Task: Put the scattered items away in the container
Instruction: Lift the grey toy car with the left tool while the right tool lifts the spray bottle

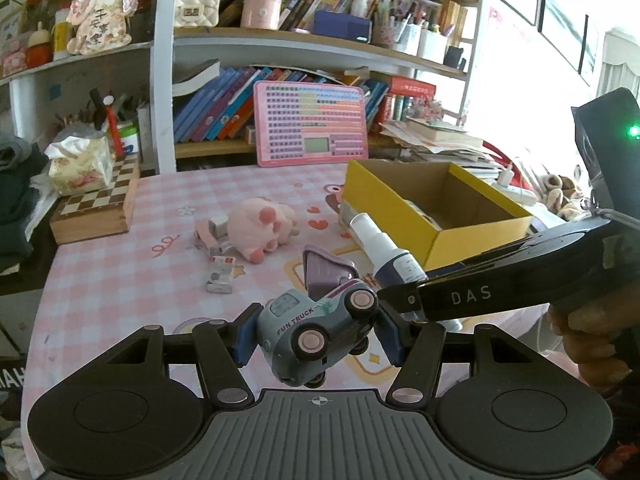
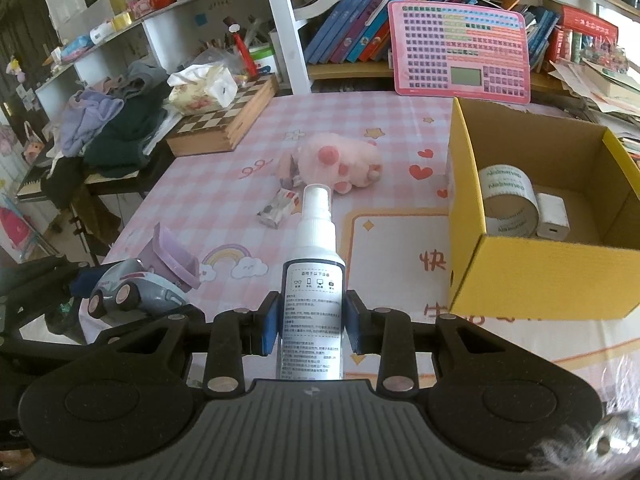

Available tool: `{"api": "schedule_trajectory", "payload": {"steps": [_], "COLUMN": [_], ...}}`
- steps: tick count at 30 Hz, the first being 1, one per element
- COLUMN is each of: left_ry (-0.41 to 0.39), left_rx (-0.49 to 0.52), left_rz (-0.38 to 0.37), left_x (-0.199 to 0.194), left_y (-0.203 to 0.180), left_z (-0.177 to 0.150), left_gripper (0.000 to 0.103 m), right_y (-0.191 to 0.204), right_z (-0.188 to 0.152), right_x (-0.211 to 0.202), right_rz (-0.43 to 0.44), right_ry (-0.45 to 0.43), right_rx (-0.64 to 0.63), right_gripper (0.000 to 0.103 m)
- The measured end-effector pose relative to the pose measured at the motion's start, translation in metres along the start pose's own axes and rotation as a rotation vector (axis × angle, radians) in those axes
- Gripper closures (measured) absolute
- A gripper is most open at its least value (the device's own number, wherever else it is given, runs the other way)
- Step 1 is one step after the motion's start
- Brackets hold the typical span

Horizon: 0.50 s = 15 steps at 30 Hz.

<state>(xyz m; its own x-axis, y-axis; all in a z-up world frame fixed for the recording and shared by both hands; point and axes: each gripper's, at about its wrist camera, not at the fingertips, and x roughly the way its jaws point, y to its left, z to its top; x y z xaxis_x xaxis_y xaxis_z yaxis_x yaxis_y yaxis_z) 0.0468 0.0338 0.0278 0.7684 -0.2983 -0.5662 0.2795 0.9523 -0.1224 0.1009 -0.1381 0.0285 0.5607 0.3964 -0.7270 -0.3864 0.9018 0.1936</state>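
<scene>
Two claws are up over the worktop (image 2: pixel 224 168), one carrying a single toy truck (image 1: pixel 316 332), the other a single spray bottle (image 2: pixel 314 280). One yellow cardboard box (image 2: pixel 552 276) stands open, with two things inside: one roll of tape (image 2: pixel 508 204) and one small white charger block (image 2: pixel 553 216). Out on the pink checked cloth I count one pink plush toy (image 2: pixel 340 160) and one small printed packet (image 2: pixel 278 210) lying near it. Further back there is one chessboard box (image 2: pixel 224 120), one tissue pack (image 2: pixel 200 88) on top of it, and one pink keyboard toy (image 2: pixel 460 52) leaning against the shelf.
</scene>
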Motion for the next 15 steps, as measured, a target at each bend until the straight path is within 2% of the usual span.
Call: {"api": "schedule_trajectory", "payload": {"steps": [6, 15], "left_ry": [0.008, 0.010], "left_rx": [0.009, 0.070], "left_rz": [-0.057, -0.142], "left_x": [-0.005, 0.000], "left_y": [-0.010, -0.032], "left_z": [-0.004, 0.001], "left_gripper": [0.044, 0.044], "right_y": [-0.002, -0.025], "right_z": [-0.015, -0.033], "right_x": [-0.016, -0.040], "right_rz": [-0.023, -0.086], "right_ry": [-0.001, -0.013], "right_rx": [0.020, 0.107], "right_gripper": [0.072, 0.072]}}
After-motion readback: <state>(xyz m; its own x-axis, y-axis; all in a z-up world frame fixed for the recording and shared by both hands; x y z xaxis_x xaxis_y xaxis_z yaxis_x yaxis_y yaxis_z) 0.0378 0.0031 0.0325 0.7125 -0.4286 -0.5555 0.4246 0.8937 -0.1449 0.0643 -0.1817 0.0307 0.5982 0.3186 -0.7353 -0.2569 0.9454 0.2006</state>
